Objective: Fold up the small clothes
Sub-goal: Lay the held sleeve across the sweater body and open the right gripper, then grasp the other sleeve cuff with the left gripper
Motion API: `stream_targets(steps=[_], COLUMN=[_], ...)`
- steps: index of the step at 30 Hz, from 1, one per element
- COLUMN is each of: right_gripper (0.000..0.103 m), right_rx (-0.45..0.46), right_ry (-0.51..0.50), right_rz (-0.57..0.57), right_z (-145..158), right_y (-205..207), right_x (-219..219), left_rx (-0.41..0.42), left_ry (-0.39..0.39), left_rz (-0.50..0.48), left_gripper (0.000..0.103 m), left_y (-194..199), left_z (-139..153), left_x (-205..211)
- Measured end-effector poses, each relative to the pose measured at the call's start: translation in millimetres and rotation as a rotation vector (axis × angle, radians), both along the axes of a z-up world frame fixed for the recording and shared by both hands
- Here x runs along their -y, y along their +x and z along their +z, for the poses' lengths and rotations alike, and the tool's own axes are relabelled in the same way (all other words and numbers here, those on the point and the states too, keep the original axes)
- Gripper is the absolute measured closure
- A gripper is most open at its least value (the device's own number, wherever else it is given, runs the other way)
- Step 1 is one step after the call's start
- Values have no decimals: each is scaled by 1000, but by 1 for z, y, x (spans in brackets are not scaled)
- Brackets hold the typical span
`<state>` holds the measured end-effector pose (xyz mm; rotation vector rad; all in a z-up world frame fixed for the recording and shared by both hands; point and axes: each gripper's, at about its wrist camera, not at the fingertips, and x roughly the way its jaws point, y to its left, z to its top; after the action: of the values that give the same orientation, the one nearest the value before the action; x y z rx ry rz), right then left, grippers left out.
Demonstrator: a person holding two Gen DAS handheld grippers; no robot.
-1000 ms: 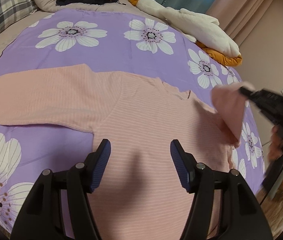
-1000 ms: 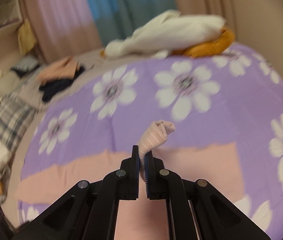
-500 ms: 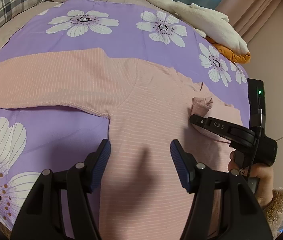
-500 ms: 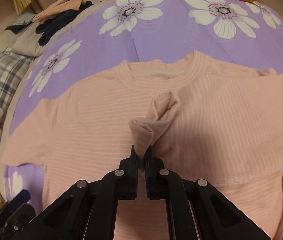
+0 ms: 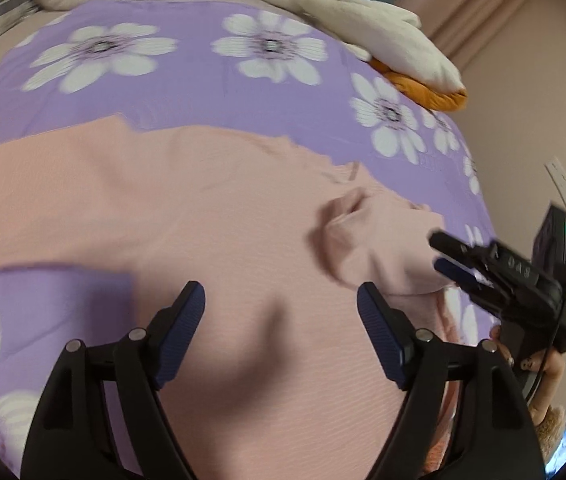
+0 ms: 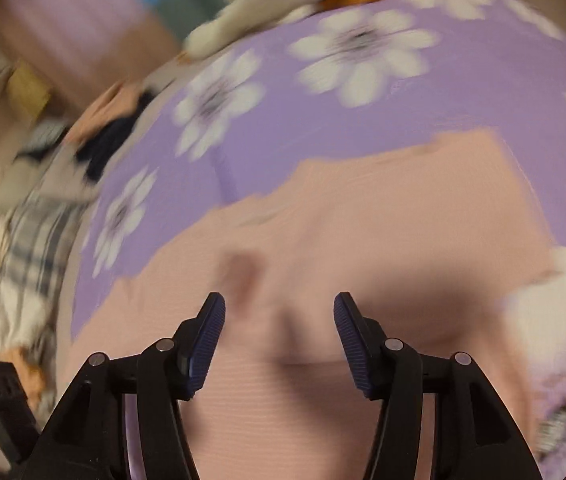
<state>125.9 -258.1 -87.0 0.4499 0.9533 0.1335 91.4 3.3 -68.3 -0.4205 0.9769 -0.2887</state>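
1. Far left, the pink top's [image 5: 187, 216] long sleeve [image 5: 35, 196] lay stretched out flat over the purple flowered bedspread [image 5: 187, 92]; the top itself was spread across the middle of the bed.
2. The left tongs [image 5: 281, 304] hung just over the top's body, blue pads [image 5: 181, 332] wide apart, nothing between them.
3. Right of that, the other sleeve [image 5: 367, 240] sat folded in over the chest with its cuff bunched up.
4. The right tongs [image 5: 441, 256] were just beside that folded sleeve; its own camera had the right tongs [image 6: 279, 308] wide open and holding nothing, hovering over the pink fabric; that view was pretty blurry, honestly.
5. At the far edge of the bed, a white garment [image 5: 367, 28] lay piled on an orange one [image 5: 427, 92].
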Motion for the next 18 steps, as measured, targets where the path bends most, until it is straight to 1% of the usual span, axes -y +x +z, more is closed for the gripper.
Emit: stream_targets(steps=[3, 5, 8, 10, 11, 13, 14, 15, 16, 17, 18], right_gripper=[47, 47, 47, 47, 47, 47, 47, 47, 47, 47, 47], right_rx=[-10, -30, -70, -80, -85, -88, -91, -93, -91, -91, -91], right_ry=[-30, -18, 11, 15, 16, 27, 35, 40, 46, 51, 55], right_rz=[-146, -213, -265, -279, -282, -285, -282, -279, -275, -271, -267], right_z=[-2, -11, -22, -27, -31, -32, -34, -36, -37, -38, -38], right_y=[-15, -24, -31, -35, -37, -41, -42, -40, -39, -38, -40], right_x=[44, 67, 92, 103, 106, 113, 113, 113, 113, 111, 113], left_rx=[18, 5, -37, -57, -67, -79, -84, -87, -83, -71, -68], left_ry=[12, 34, 20, 25, 38, 55, 65, 84, 108, 122, 99], left_rz=[-54, -76, -105, -111, -113, -124, -132, -133, -125, -118, -114], left_gripper=[24, 25, 25, 29, 33, 46, 58, 72, 81, 92, 95], left_y=[25, 46, 73, 87, 92, 100, 104, 106, 107, 108, 107], left_z=[-2, -9, -24, -31, -35, -42, -46, -50, -51, -51, -51], left_x=[23, 38, 54, 63, 68, 76, 79, 81, 83, 83, 81])
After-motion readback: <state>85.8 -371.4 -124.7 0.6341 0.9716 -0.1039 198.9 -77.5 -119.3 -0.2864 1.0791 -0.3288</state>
